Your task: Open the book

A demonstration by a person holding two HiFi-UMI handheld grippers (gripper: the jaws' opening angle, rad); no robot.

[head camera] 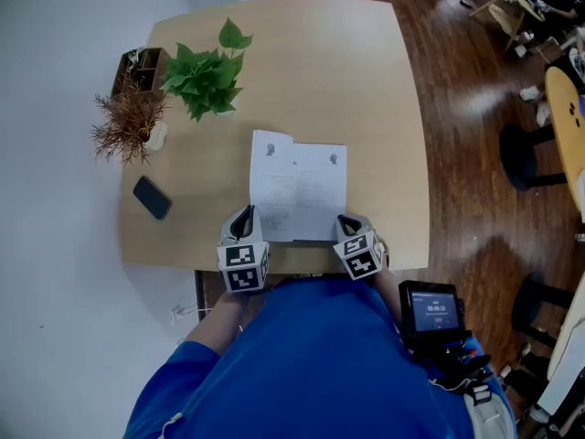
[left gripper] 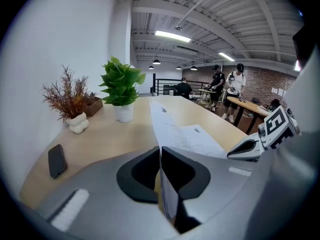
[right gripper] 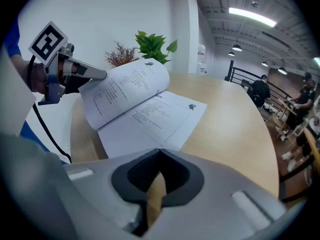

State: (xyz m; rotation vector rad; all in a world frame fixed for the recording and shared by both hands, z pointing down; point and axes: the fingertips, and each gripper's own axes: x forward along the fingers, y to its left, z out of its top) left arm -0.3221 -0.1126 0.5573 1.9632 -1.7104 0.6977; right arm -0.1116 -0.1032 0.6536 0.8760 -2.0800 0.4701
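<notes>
A thin white book [head camera: 299,186] lies open on the wooden table [head camera: 384,108], near its front edge. My left gripper [head camera: 242,222] is at the book's front left corner, shut on a sheaf of pages [right gripper: 125,89] that curves up off the book. In the left gripper view the page edge [left gripper: 162,134] runs straight in between the closed pads of my left gripper [left gripper: 160,151]. My right gripper [head camera: 350,227] sits at the front right corner, just off the printed right page [right gripper: 165,116]. The right gripper [right gripper: 159,156] is shut with nothing held.
A green potted plant [head camera: 208,80], a dried plant in a white vase [head camera: 132,126] and a wooden box [head camera: 137,67] stand at the table's back left. A black phone [head camera: 152,198] lies left of the book. People stand at far tables [left gripper: 225,84].
</notes>
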